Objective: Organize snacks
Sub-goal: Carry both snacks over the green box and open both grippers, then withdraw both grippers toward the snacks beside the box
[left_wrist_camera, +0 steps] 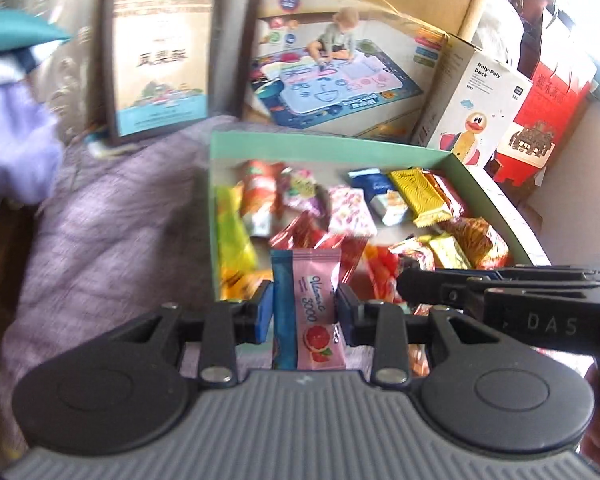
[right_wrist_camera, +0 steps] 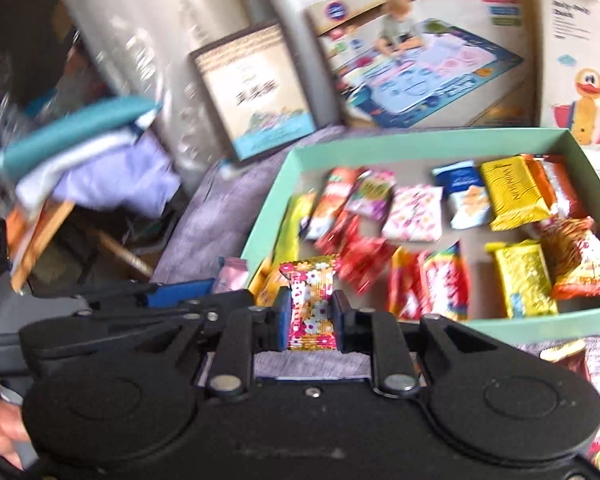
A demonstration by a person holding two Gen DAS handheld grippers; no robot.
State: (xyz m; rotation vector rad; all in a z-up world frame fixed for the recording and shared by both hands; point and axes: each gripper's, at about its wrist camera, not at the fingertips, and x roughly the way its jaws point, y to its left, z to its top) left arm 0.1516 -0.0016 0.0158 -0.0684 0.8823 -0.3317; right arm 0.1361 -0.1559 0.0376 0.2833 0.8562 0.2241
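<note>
Snacks: two in hand, rest loose in green tray (right_wrist_camera: 416,145), no order to 'em yet.
Left gripper (left_wrist_camera: 304,309): fingers pinching pink-blue sachet (left_wrist_camera: 308,312) by both long edges, held upright over near-left corner of tray.
Right gripper (right_wrist_camera: 311,314): fingers pinching floral candy (right_wrist_camera: 312,306) at its body, twisted end poking up, hovering at near edge of tray.
Handling, sachet: looks light, flat, floppy film; prob. bends if squeezed hard. Edge grip at mid-length seems right.
Handling, candy: small, crinkly wrapper, prob. slick; grab the firm middle, not the twist ends.
Tray far row: orange pkts, pink floral pkt, blue-white pkt (right_wrist_camera: 462,192), yellow wafer pkt (right_wrist_camera: 512,192).
Tray near row: red wrappers (right_wrist_camera: 432,284) mid, second yellow pkt (right_wrist_camera: 526,278) right, some overlapping.
Free room: bare floor in tray centre; my guess, best drop zone.
Outside tray: purple cloth (left_wrist_camera: 112,216) under it, left side bare.
Far side: framed print (left_wrist_camera: 160,64), play-mat box (left_wrist_camera: 340,64), duck toy box (left_wrist_camera: 480,112) leaning upright.
Risk: frames blurred, hands close together near tray edge; could bump.
</note>
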